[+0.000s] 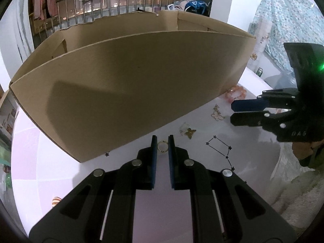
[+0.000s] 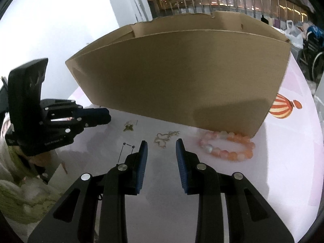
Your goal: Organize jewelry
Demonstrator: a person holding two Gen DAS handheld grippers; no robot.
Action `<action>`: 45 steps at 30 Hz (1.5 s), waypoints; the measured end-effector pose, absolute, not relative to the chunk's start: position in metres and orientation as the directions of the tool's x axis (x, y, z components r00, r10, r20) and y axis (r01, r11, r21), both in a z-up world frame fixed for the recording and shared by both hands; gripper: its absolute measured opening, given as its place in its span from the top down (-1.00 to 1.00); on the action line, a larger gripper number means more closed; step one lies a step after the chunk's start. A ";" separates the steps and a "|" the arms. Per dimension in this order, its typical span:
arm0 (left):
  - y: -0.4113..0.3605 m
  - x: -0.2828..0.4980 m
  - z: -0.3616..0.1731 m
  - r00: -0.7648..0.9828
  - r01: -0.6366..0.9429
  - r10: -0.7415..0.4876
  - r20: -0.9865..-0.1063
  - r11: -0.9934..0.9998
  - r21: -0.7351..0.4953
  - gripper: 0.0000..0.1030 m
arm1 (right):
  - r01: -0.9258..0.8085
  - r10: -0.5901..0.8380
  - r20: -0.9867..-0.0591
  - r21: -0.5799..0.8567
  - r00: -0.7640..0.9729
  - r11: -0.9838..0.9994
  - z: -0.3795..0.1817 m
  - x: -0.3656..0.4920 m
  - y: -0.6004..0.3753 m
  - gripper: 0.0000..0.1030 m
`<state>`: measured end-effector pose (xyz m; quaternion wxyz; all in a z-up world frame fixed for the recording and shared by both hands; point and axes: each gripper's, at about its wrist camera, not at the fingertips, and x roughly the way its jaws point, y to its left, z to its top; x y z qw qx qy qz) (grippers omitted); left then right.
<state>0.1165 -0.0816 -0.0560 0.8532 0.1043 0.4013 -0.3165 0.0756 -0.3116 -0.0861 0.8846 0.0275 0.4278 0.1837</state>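
Two grippers are working beside a cardboard box (image 1: 131,85). The left gripper (image 1: 162,141) is clamping a gold ring (image 1: 162,147) at twelve o'clock; lifting into the box seems next. The right gripper (image 2: 161,143) is hovering, fingers apart, empty.

Strong fisheye curvature is seen in both wrist views, with the box (image 1: 129,85) bowed outward and the corners cut off in black. The white table (image 2: 162,218) is lit brightly from above and reads slightly washed out, while the background is left dim, dotted with night lights behind the railing (image 1: 121,0). Soft dark shadows are cast on the box face. Slight blur is noted toward the rims.
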 end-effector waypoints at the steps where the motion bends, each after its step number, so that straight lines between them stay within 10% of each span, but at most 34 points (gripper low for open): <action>1: -0.082 0.117 -0.056 0.478 0.623 -0.456 -0.751 0.778 -0.076 0.82 | -0.305 0.345 -0.750 0.198 0.565 0.931 -0.087 0.075 -0.309 0.44; 45: -0.075 0.121 -0.057 0.479 0.614 -0.452 -0.752 0.785 -0.081 0.82 | -0.325 0.262 -0.783 0.081 0.564 0.942 -0.087 0.073 -0.279 0.89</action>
